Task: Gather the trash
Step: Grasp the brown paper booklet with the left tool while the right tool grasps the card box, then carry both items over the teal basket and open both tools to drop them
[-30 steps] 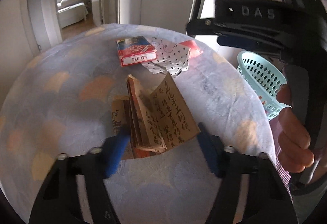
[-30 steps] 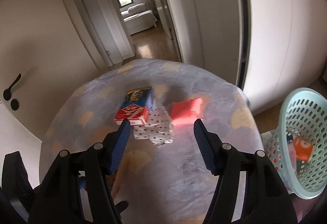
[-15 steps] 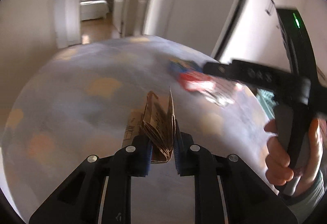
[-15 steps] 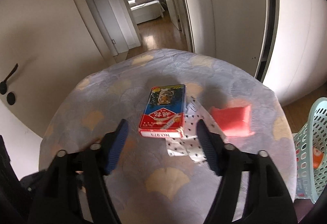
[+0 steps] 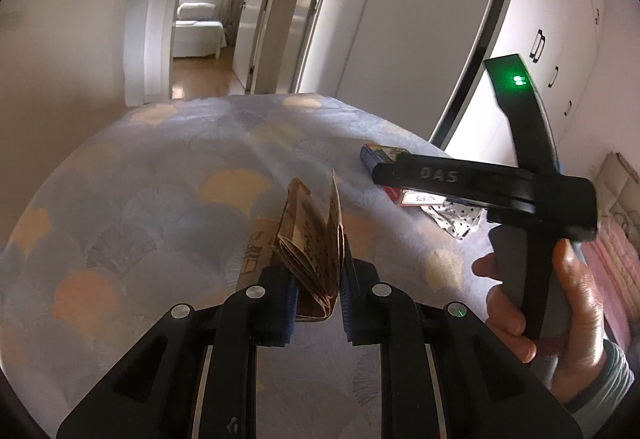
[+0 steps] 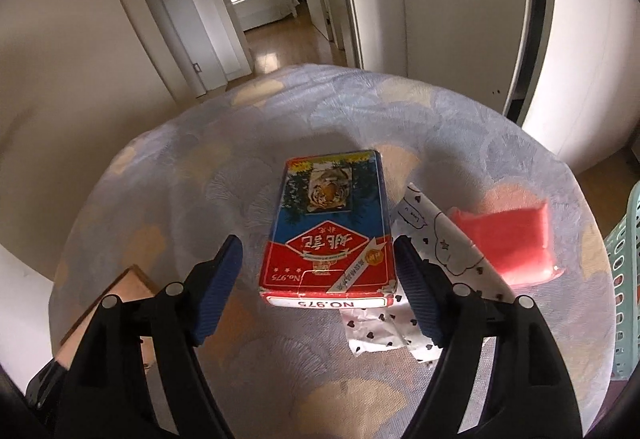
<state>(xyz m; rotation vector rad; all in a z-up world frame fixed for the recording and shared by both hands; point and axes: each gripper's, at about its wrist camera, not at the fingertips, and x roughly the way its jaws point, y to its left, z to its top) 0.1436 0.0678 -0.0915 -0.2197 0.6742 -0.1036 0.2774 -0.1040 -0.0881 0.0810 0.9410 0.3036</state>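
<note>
The left gripper [image 5: 316, 293] pinches the folded brown paper [image 5: 314, 239] near its crease, light and floppy, above the table [image 5: 160, 179]. The right gripper [image 6: 318, 293] gapes wide around the stiff card box [image 6: 332, 231], best squeezed across its long sides.

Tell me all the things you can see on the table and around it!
folded brown paper: one, brown with writing, clamped upright in the left gripper
card box: one, red and blue with a tiger, flat at table centre
heart-print paper: one, white with black hearts, under the box's right edge
pink packet: one, pink, right of the box
basket: one, teal, beyond the table's right edge
table: one, pale blue patterned cloth
left gripper: shut on the paper
right gripper: open, straddling the box
</note>
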